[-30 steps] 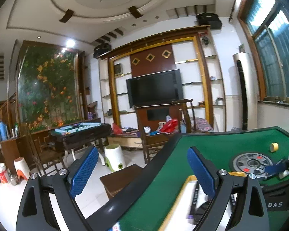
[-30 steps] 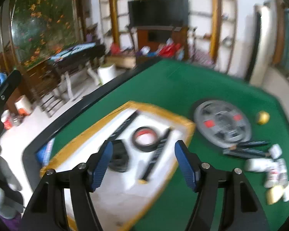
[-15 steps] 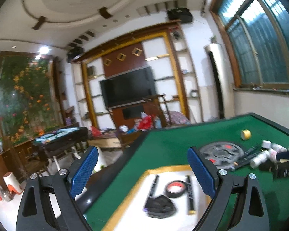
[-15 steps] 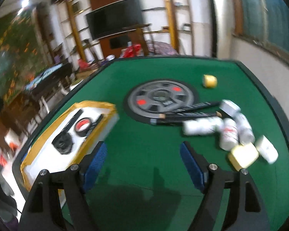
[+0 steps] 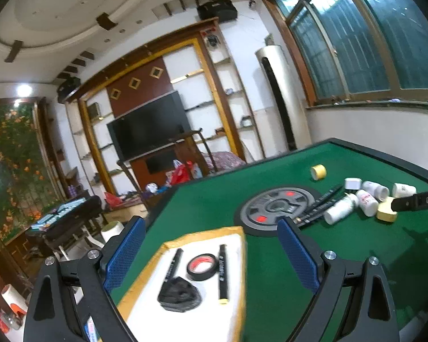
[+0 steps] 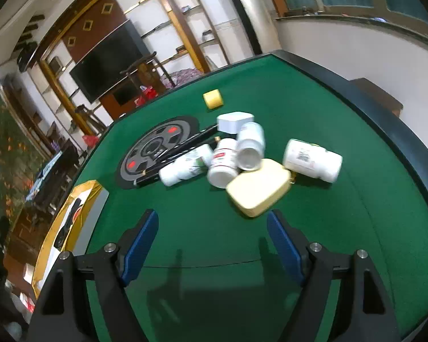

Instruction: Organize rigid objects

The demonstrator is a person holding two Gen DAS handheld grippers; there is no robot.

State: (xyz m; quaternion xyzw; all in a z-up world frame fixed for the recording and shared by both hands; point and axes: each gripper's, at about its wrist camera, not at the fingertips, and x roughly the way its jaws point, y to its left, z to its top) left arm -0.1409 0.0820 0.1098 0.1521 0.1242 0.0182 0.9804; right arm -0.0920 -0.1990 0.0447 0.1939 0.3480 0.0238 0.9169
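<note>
Both grippers empty, jaws spread. Right gripper has swung off the tray, now at nine o'clock, toward the pile: yellow box nearest, bottles behind at twelve. Left gripper now looks down onto the tray; next pick likely from the pile.

The right gripper hovers with jaws wide apart and nothing between them above a green felt surface. Just ahead lies a pale yellow case, touching a cluster of toppled white bottles; another white bottle lies beside it. Black pens cross the edge of a round grey disc. A small yellow roll sits apart. A yellow-rimmed white tray lies at left.
</note>
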